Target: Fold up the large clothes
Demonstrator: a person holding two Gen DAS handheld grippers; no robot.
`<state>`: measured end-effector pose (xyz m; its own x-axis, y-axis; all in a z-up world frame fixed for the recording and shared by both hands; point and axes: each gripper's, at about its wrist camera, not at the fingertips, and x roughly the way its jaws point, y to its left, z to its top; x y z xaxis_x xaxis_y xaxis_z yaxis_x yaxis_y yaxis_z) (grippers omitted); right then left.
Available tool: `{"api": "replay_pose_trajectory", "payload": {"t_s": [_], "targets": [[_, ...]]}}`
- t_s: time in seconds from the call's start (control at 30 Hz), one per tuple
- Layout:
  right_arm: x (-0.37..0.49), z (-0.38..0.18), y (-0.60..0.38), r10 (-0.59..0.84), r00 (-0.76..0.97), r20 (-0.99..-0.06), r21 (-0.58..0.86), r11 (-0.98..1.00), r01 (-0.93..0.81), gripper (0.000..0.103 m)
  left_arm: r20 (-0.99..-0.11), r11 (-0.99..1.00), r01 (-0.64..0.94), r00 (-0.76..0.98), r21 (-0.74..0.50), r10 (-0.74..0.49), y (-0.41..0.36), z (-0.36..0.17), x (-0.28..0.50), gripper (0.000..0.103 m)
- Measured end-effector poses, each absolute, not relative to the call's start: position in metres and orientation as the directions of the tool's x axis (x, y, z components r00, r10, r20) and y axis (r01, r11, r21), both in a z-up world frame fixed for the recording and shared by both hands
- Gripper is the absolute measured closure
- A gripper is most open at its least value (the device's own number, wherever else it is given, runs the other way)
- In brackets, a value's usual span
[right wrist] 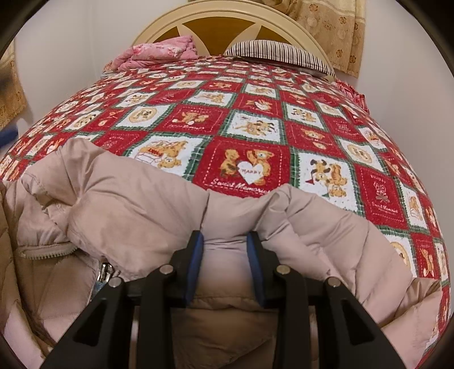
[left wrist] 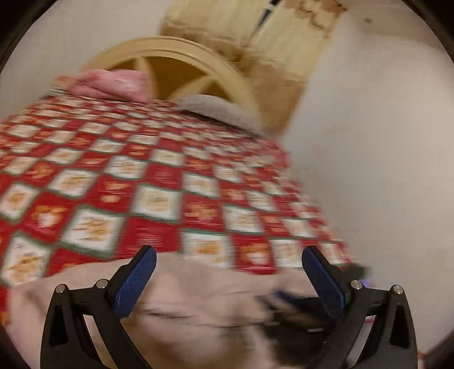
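A beige padded jacket (right wrist: 136, 204) lies on the near part of a bed with a red teddy-bear quilt (right wrist: 249, 119). My right gripper (right wrist: 225, 238) is shut on a puffy fold of the jacket; the fabric bulges between the blue pads. A zipper (right wrist: 48, 249) shows at the left. In the blurred left wrist view the jacket (left wrist: 198, 298) lies under my left gripper (left wrist: 228, 255), which is open wide and empty above it. A dark blurred object (left wrist: 295, 309), possibly the other gripper, shows near its right finger.
A cream headboard (right wrist: 227, 17) stands at the far end with a pink folded cloth (right wrist: 159, 54) and a striped pillow (right wrist: 281, 54) before it. A patterned curtain (right wrist: 326, 25) hangs at the back right. A pale wall (left wrist: 383, 142) runs along the bed's right side.
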<state>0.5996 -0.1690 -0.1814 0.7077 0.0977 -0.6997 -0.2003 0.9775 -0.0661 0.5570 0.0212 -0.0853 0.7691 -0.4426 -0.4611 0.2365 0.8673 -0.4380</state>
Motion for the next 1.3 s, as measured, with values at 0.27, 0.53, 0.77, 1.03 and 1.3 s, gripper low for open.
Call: {"api": "replay_pose_trajectory", "payload": {"t_s": [0.27,0.53,0.77,1.03,1.3], "targets": [[0.599,-0.180,-0.172,0.117,0.710,-0.694,-0.042,0.978,-0.202,0.067,-0.746,0.952,0.024,0.616,-0.305,-0.255,0.003,-0.174,0.612,0.001],[0.599,-0.180,-0.173,0.124,0.710,-0.693,-0.033,0.979,-0.203,0.066,-0.776,0.992,0.019,0.621,-0.129,-0.112,-0.015,-0.182,0.612,0.001],[0.599,-0.181,-0.168,0.094,0.710,-0.698,-0.070,0.978,-0.199,0.066,-0.788,0.999,0.007,0.615,-0.032,-0.030,-0.021,-0.187,0.610,0.001],[0.600,-0.182,-0.163,0.058,0.711,-0.701,-0.114,0.975,-0.192,0.066,-0.793,1.000,0.001,0.609,-0.003,-0.004,-0.024,-0.188,0.612,0.001],[0.601,-0.183,-0.160,0.045,0.708,-0.704,-0.133,0.972,-0.194,0.066,-0.794,1.000,0.001,0.608,0.003,0.002,-0.024,-0.189,0.613,0.001]]}}
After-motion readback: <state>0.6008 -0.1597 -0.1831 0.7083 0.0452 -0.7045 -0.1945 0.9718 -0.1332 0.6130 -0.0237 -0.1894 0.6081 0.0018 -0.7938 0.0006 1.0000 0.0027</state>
